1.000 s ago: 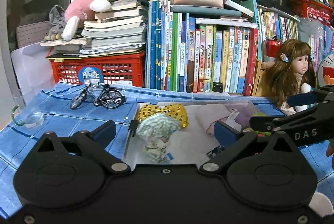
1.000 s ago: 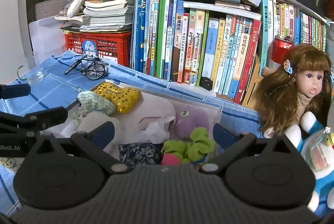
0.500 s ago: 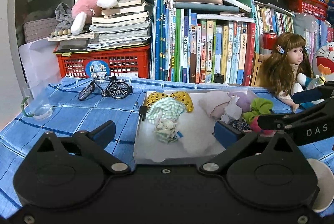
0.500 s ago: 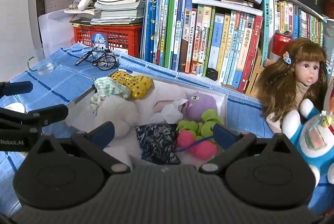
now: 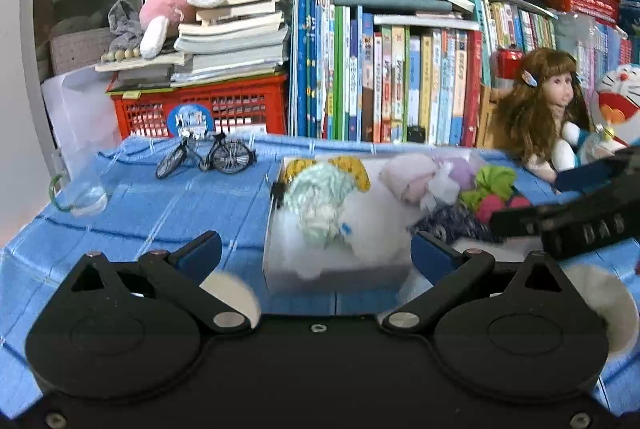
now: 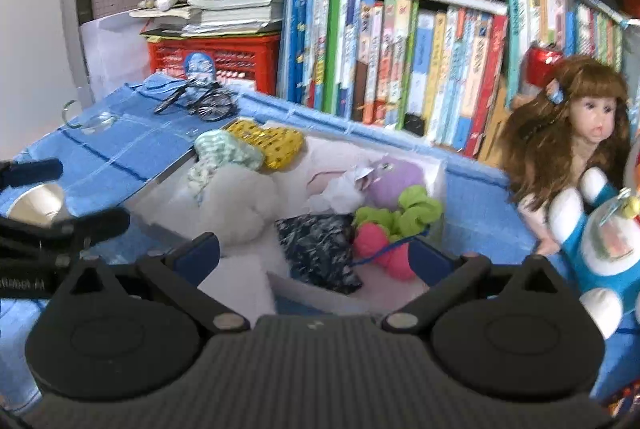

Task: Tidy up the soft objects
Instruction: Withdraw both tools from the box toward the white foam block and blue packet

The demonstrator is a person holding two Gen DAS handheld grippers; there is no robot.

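Both tools wide and empty over a blue checked cloth [image 5: 160, 213] before crammed bookshelves [image 6: 400, 61]

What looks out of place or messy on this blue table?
Nothing is spilled or broken. The soft things in the clear bin lie in a loose jumble, with the dark floral pouch hanging over its near edge. The doll leans against the books.

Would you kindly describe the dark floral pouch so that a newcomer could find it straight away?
Start at the clear bin on the blue cloth, in front of the row of books. The pouch lies at the bin's near edge, between the white fluffy toy and the pink pom-poms. It is the only dark, flat, navy item with small white flowers.
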